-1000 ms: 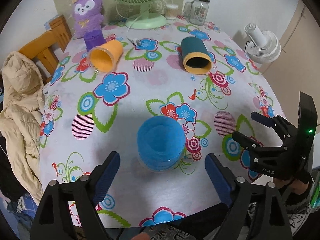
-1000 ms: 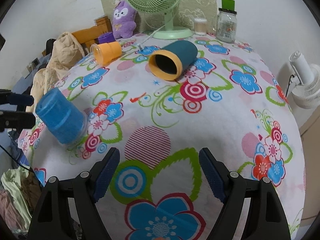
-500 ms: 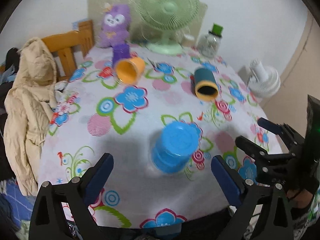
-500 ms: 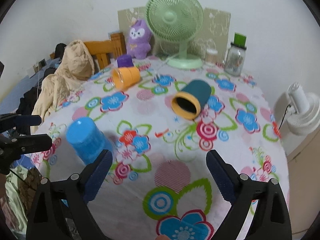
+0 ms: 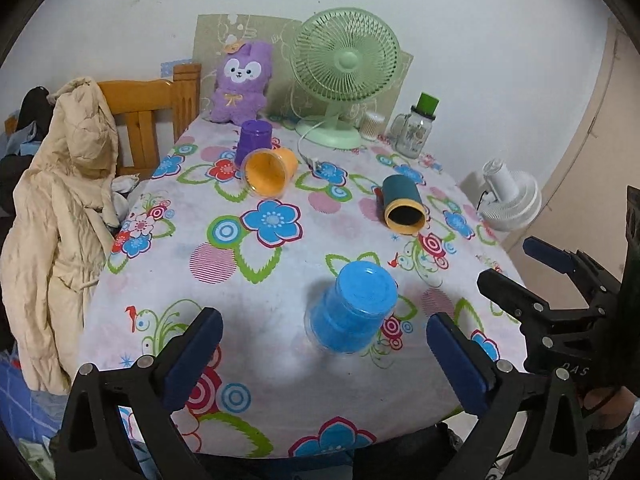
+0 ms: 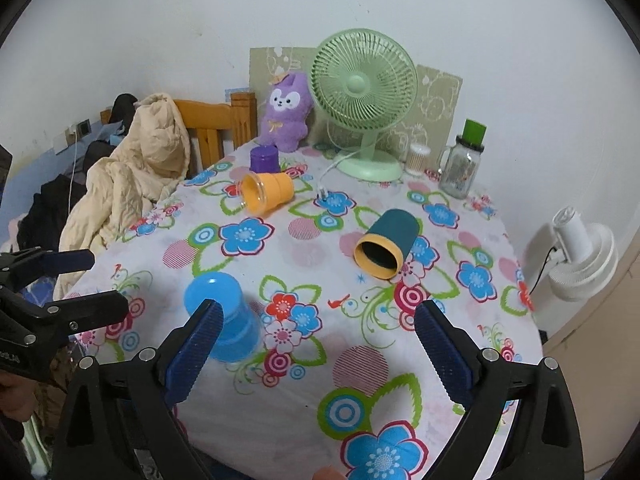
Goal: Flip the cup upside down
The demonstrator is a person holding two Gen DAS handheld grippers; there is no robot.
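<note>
the blue cup (image 5: pixel 352 308) stands mouth-down on the flowered desk (image 5: pixel 260 280) near its front edge, base up, so for this cup the flip looks done. the left tongs (image 5: pixel 324 356) hang spread wide and hold nothing, with the cup just ahead between the fingers and not touched. the right tongs (image 6: pixel 320 356) are spread wide too and hold nothing, over bare cloth to the right of the cup. farther back the purple cup (image 5: pixel 255 140) also sits inverted. the orange cup (image 5: pixel 270 172) and the teal cup (image 5: pixel 402 208) lie on their sides, mouths toward the cameras, well apart; if they count, those two are left to turn.
</note>
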